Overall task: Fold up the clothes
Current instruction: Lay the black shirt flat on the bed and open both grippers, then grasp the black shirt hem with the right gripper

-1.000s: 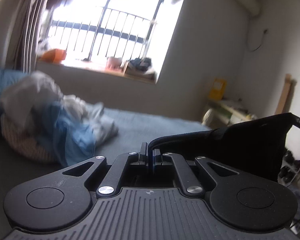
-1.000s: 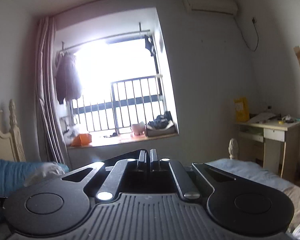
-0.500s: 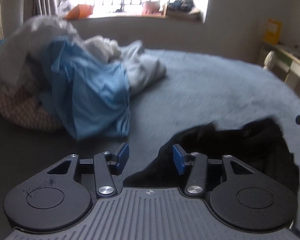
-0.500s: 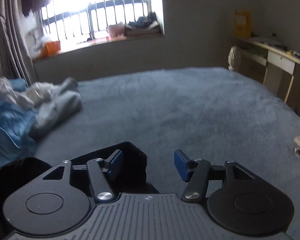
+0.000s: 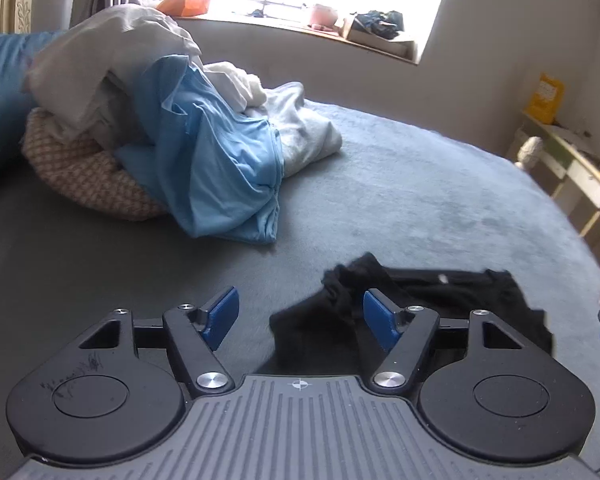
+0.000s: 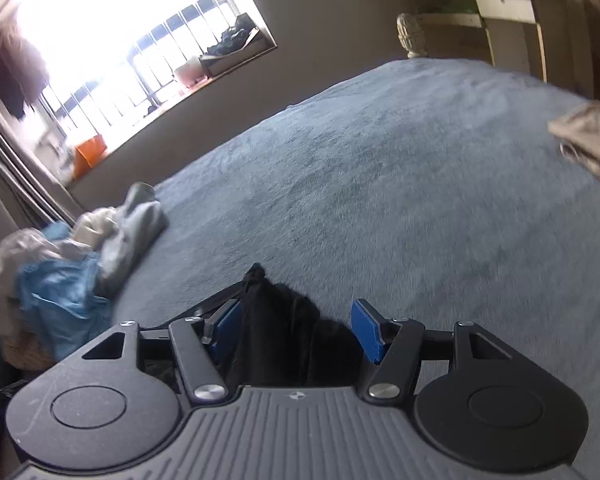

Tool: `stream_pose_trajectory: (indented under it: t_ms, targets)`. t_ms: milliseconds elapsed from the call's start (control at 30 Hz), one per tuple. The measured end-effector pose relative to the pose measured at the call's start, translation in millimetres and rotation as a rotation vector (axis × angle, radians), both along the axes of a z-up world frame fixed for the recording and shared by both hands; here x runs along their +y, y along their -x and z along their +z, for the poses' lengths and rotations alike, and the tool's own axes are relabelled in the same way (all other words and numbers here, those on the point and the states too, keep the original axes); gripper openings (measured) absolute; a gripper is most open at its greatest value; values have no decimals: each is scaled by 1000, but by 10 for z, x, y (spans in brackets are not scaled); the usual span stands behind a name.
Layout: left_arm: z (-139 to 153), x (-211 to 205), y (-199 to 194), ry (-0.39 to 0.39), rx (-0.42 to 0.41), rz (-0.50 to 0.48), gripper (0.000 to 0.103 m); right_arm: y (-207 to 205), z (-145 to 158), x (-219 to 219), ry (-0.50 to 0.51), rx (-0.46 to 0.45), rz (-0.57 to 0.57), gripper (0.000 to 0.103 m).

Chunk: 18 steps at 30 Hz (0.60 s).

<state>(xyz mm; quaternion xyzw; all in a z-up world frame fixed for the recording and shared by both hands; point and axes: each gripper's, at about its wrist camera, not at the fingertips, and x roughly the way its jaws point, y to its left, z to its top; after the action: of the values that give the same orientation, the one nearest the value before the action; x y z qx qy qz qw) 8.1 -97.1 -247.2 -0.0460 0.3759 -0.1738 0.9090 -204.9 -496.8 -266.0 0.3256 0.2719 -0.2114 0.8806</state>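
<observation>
Right, my left gripper (image 5: 298, 318) and right gripper (image 6: 296, 330) both stand spread wide, gripping nothing; the black garment (image 5: 416, 300) lies crumpled on the grey bed (image 5: 420, 192) beneath them

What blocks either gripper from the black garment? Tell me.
Nothing visible. The black garment lies on the bed right at the open left gripper and between the open right gripper's fingers. The clothes pile sits apart.

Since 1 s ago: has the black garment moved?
Yes. The black garment was held up in the shut left gripper, level with the far wall; now it lies on the blue-grey bedspread, released, with both grippers open.
</observation>
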Motion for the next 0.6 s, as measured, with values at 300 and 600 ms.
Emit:
stream_pose_trajectory:
  t_ms: [300,600]
  targets:
    - [-217,327,849,35,246,-31,71,898,14,432,-187,-56,19,64]
    - [-387,556,1508,2,327,-33,69,755,88,1786,-59,50,443,59]
